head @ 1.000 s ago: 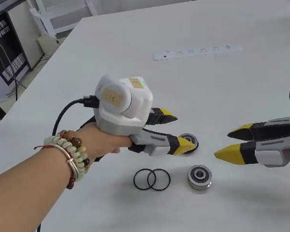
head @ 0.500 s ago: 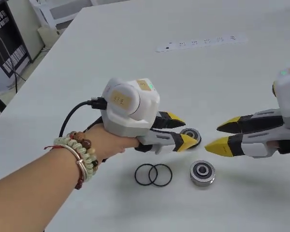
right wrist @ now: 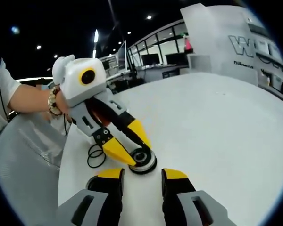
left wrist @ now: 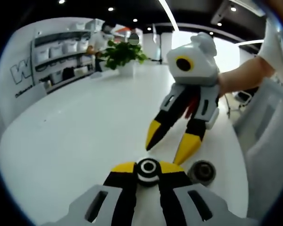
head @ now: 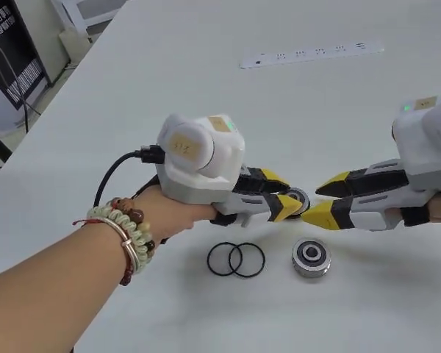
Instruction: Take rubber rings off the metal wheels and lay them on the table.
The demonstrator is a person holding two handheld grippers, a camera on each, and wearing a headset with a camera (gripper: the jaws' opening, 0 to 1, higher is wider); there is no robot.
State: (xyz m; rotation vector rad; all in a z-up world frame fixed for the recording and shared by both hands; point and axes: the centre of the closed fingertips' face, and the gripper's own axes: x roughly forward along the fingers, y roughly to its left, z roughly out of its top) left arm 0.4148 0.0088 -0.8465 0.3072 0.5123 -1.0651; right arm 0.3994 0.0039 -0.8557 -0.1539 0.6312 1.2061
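My left gripper (head: 289, 195) is shut on a small metal wheel (head: 299, 198), which has a dark band around it (left wrist: 148, 170), just above the white table (head: 169, 81). The right gripper (head: 322, 200) faces it from the right, open, with its yellow tips close to the wheel (right wrist: 142, 161) and not touching it. A second metal wheel (head: 311, 257) lies flat on the table below the grippers. Two black rubber rings (head: 236, 259) lie overlapping on the table to its left, also seen in the right gripper view (right wrist: 95, 156).
A white power strip (head: 312, 54) lies at the far side of the table. A black cable (head: 110, 176) trails from the left gripper toward the table's left edge. Shelves and a potted plant (left wrist: 122, 52) stand in the room beyond.
The right gripper has moved left, up to the wheel. The left gripper's jaws have closed from wide apart onto the wheel.
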